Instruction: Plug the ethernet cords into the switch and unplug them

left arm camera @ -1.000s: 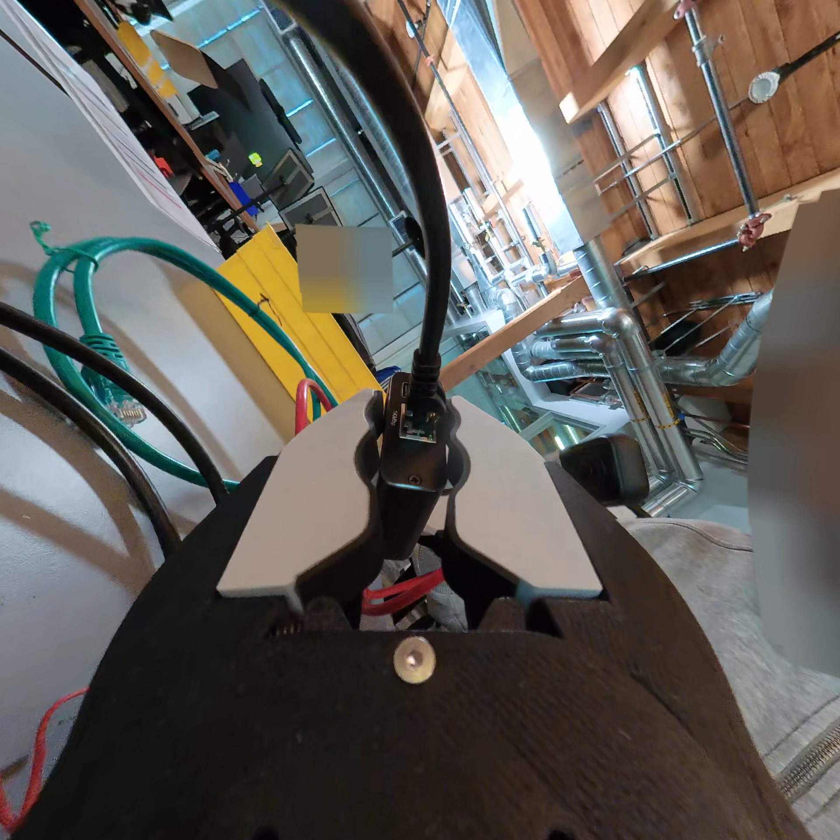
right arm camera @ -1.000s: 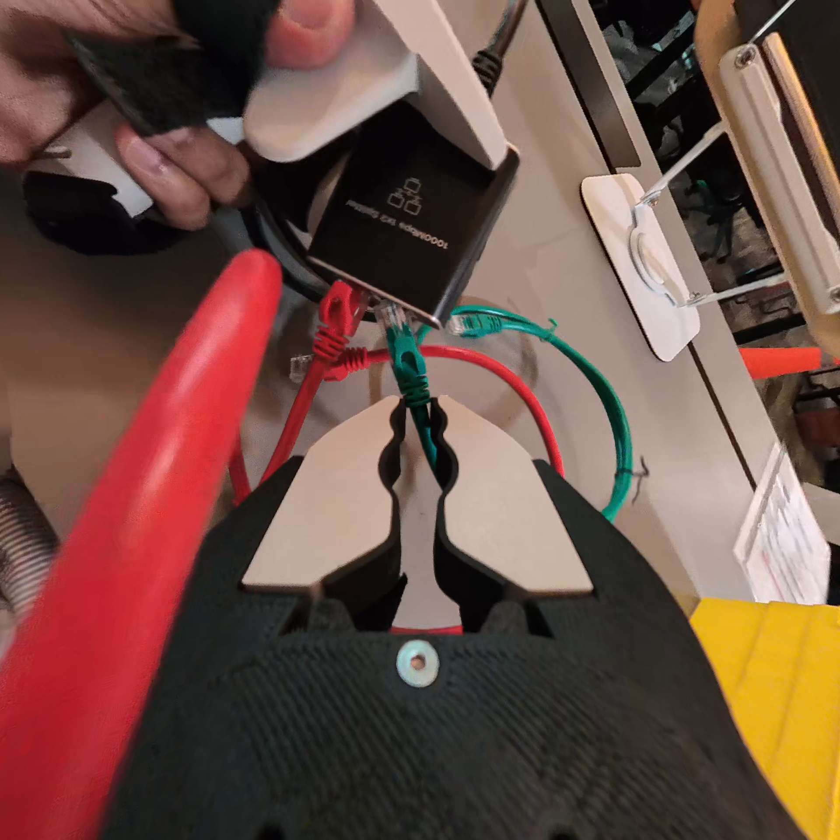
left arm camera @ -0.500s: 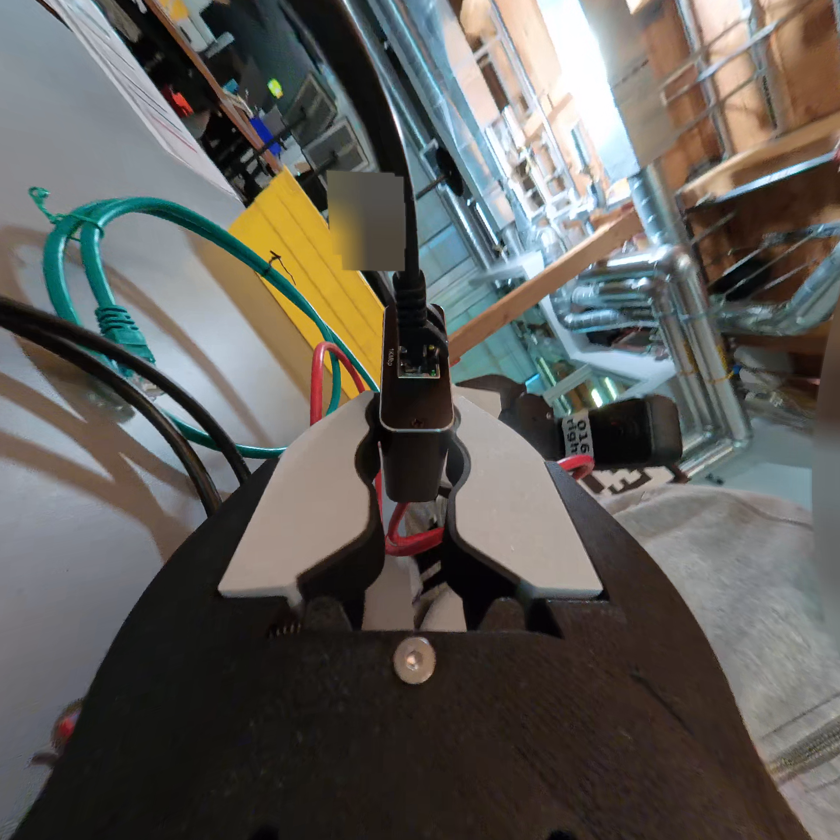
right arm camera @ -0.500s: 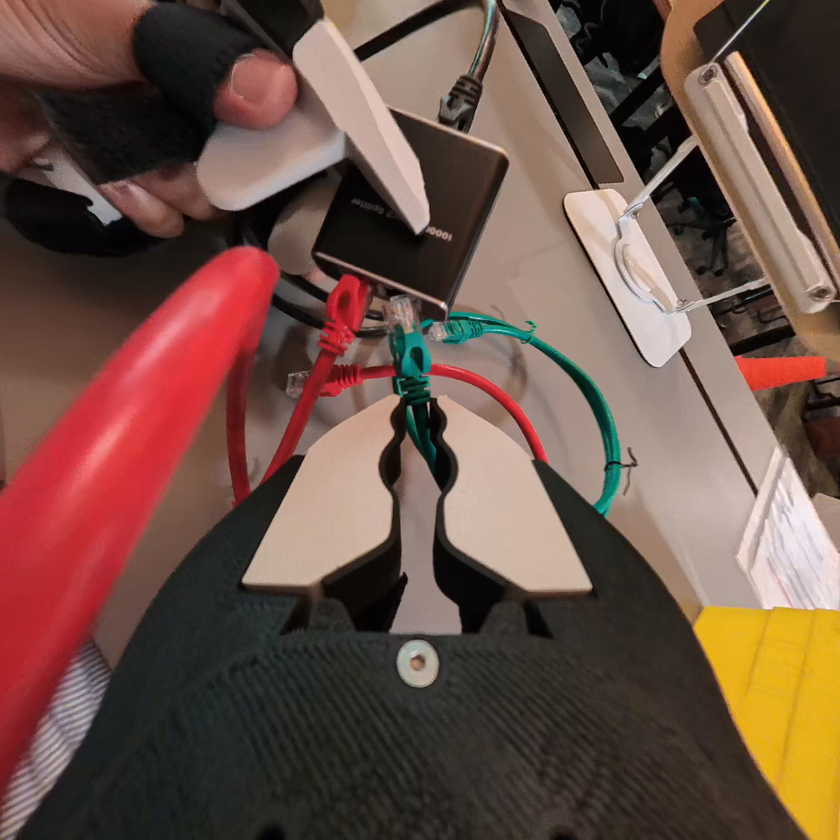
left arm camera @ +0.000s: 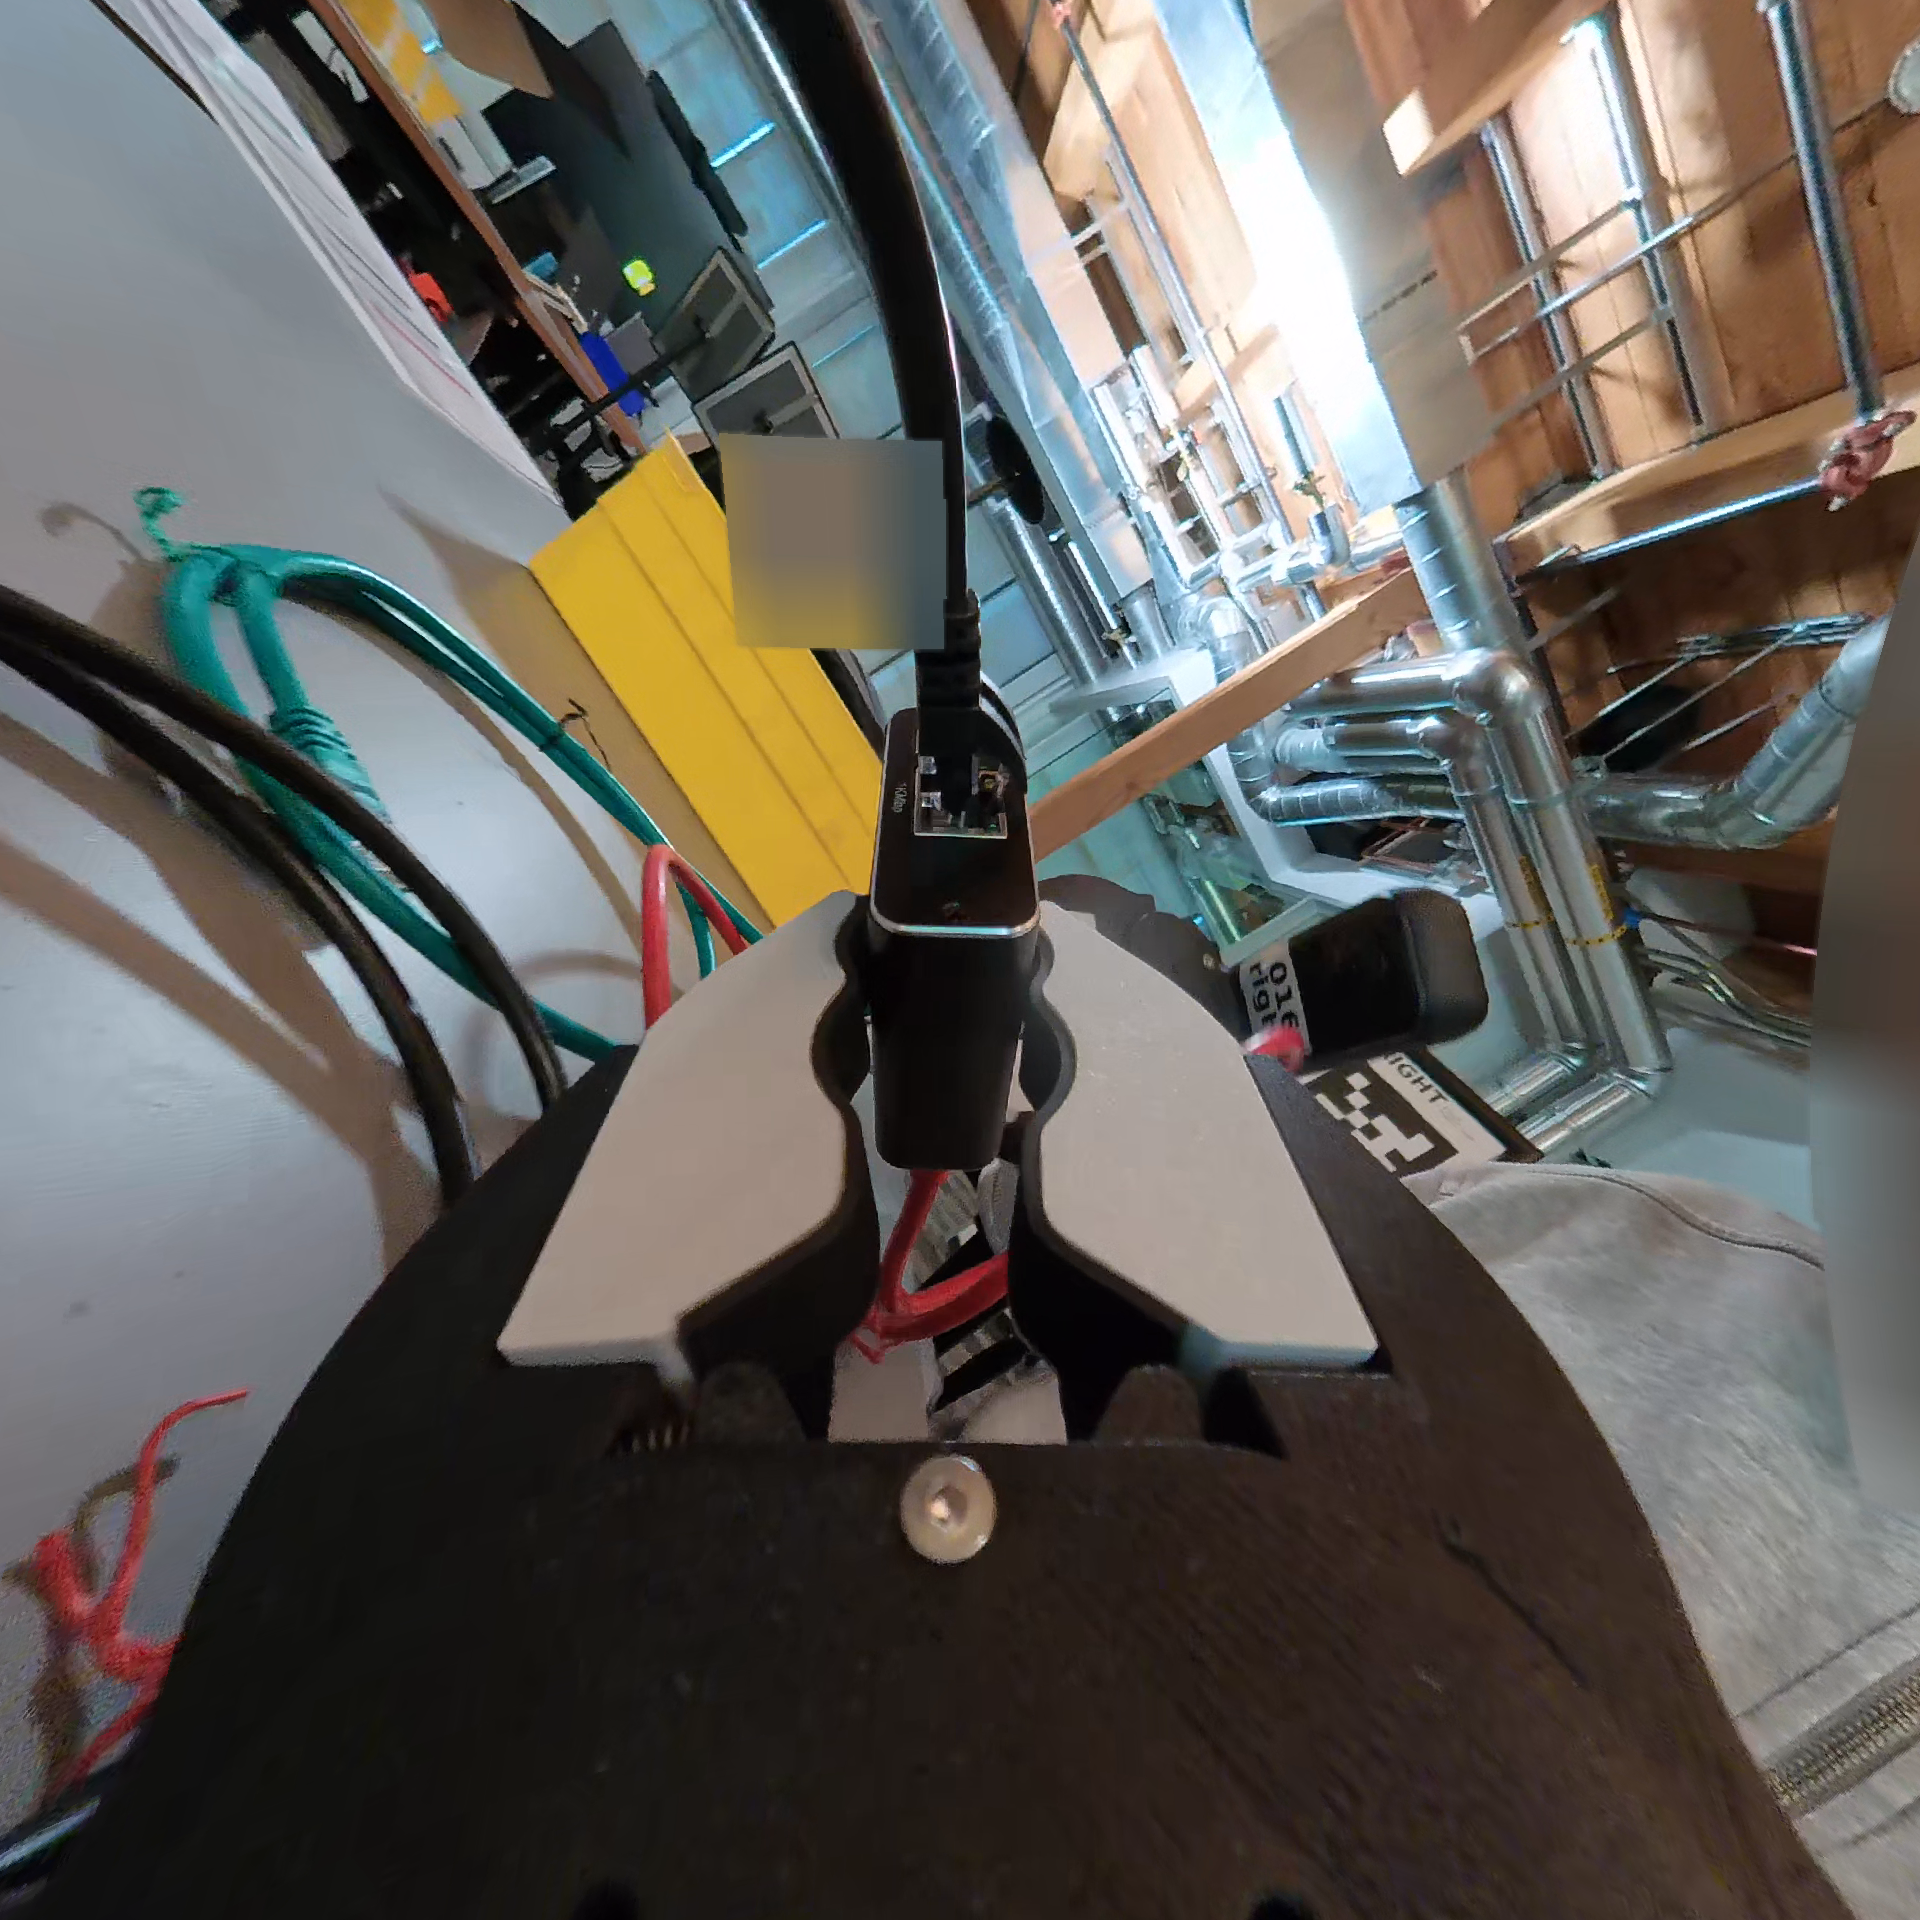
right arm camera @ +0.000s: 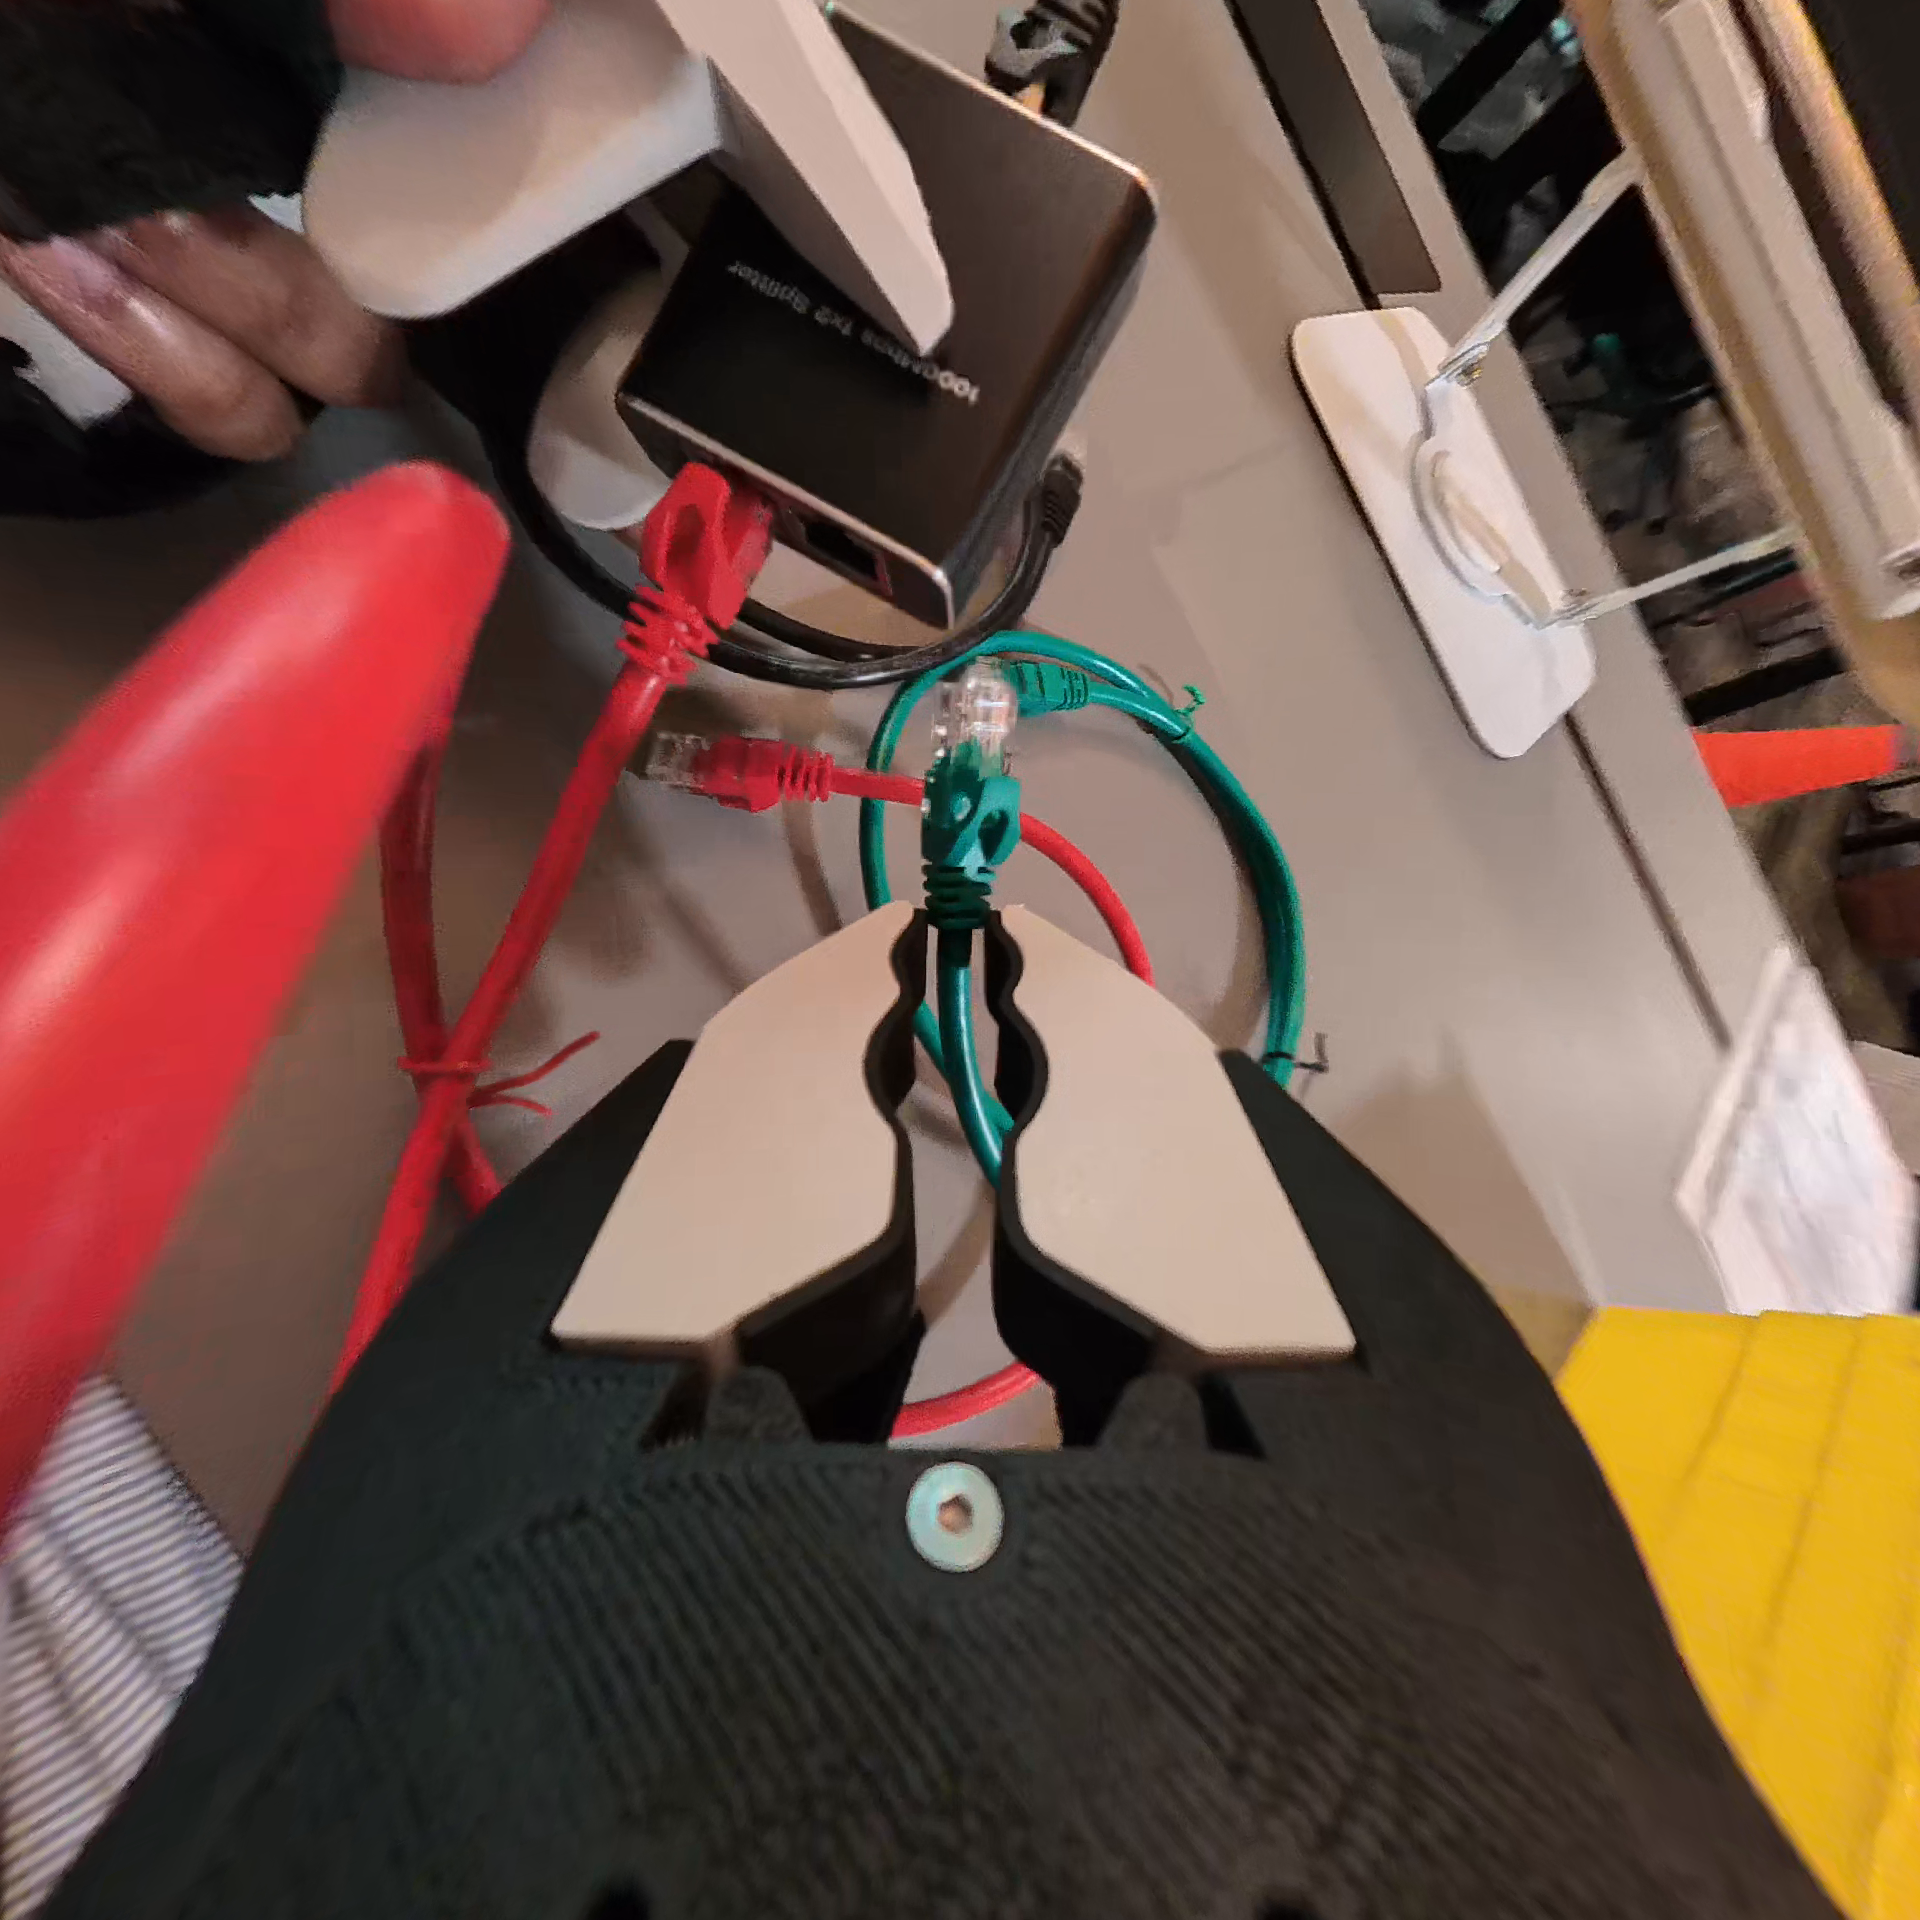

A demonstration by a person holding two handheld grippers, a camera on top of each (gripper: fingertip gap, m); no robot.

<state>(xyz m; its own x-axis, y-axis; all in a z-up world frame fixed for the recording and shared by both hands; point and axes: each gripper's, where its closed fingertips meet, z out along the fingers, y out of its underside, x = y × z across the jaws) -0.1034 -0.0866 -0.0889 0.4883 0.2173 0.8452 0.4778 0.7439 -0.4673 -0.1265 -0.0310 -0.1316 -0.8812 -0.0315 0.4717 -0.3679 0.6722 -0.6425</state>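
Observation:
My left gripper (left arm camera: 951, 920) is shut on the black switch (left arm camera: 948, 997) and holds it up off the table; a black cable (left arm camera: 914, 343) is plugged into its far end. In the right wrist view the switch (right arm camera: 883, 395) sits between the left gripper's grey fingers (right arm camera: 831, 177), with a red plug (right arm camera: 701, 551) in one port and the port beside it empty. My right gripper (right arm camera: 961, 914) is shut on the green ethernet cord (right arm camera: 966, 821) just behind its plug. The clear plug tip is free, a short way below the switch.
The red cord's other plug (right arm camera: 727, 774) and the green cord's other plug (right arm camera: 1044, 686) lie loose on the grey table (right arm camera: 1351, 883). A thick red cable (right arm camera: 208, 831) crosses close at left. A white stand base (right arm camera: 1444, 530) and a yellow block (right arm camera: 1745, 1558) are at right.
The green plug has come out of the switch port as my right gripper drew back with it. The left gripper tilted the switch, and the red plug stays in.

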